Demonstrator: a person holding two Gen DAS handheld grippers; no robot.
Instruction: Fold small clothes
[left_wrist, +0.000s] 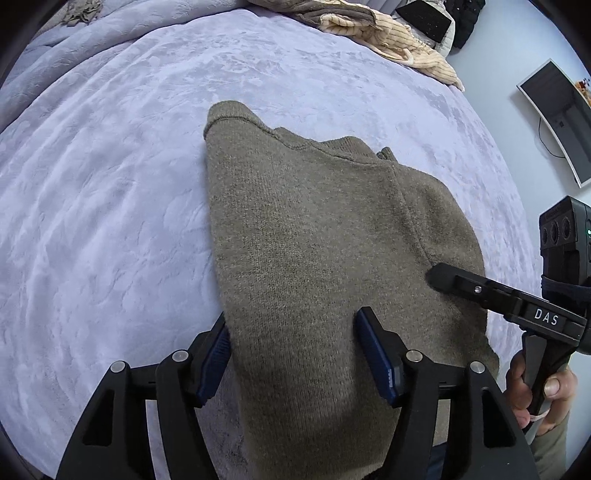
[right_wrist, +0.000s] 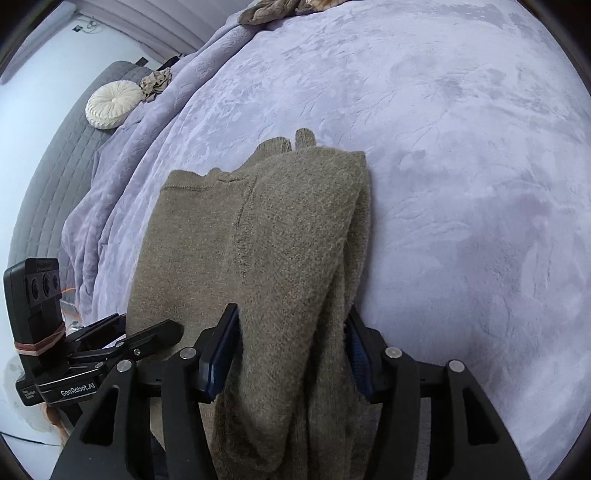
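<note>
Here, sweater (left_wrist: 314, 240) lies between spread left gripper (left_wrist: 295, 354) fingers.

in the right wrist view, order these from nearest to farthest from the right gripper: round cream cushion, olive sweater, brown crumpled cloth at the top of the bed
1. olive sweater: lies between the jaws of the right gripper, on the lilac bedspread.
2. round cream cushion: far left, on the grey quilted surface.
3. brown crumpled cloth: top edge, at the bed's far end.

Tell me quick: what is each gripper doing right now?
Left gripper: open, sweater edge lying between its jaws.
Right gripper: open, the sweater's folded side between its jaws.
</note>
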